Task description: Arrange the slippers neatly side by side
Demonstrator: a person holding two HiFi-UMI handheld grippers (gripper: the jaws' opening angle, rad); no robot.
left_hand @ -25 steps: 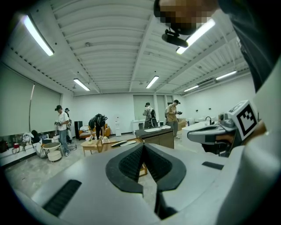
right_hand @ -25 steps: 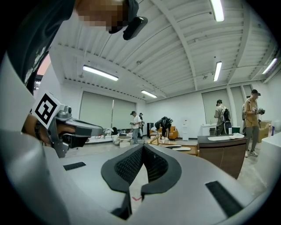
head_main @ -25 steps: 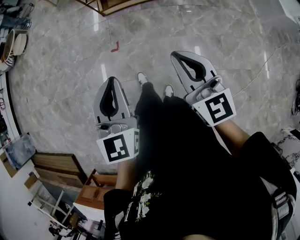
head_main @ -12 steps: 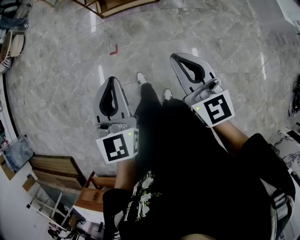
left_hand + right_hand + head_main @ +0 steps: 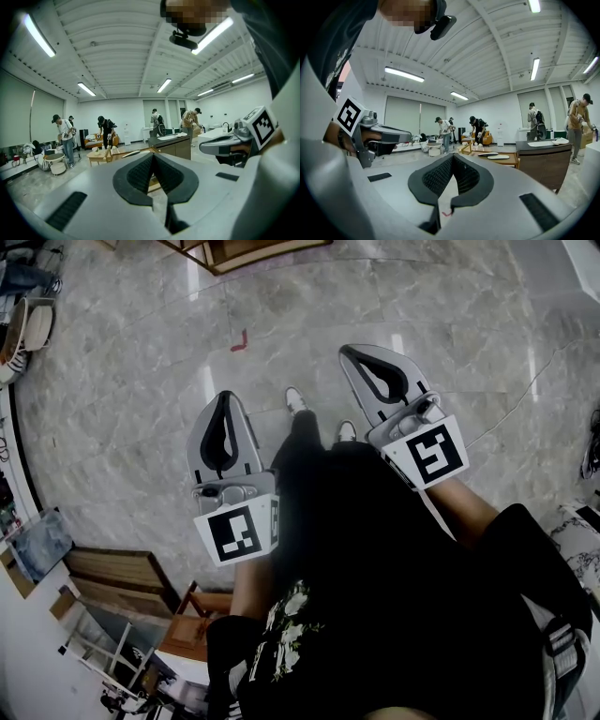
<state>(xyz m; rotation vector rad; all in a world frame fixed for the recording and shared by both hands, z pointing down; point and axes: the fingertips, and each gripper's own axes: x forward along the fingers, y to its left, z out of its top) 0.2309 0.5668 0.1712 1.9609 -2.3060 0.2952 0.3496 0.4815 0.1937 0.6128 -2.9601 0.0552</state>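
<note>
I look steeply down at a grey marble floor (image 5: 122, 409), and I hold both tools out in front of my body, well above it. The left gripper (image 5: 225, 396) points forward. Its fingers (image 5: 138, 176) are pressed together at the tips with nothing between them; only the hollow space behind the tips stays free. The right gripper (image 5: 348, 351) is beside it, a little further forward in the head view. Its fingers (image 5: 436, 178) are also closed tip to tip and hold nothing. Between the two tools I see my white shoes (image 5: 296, 399) on the floor, and further ahead there is a small red mark (image 5: 240, 340). The slippers (image 5: 497, 156) are, I think, the two flat oval shapes, one dark and one pale, that lie close together on a low wooden table (image 5: 506, 162) far ahead in the right gripper view. They are too small there for me to be sure of it. A dark cabinet (image 5: 543, 161) stands just right of that table, and several people (image 5: 442, 131) stand further back in the room under long ceiling lamps.
</note>
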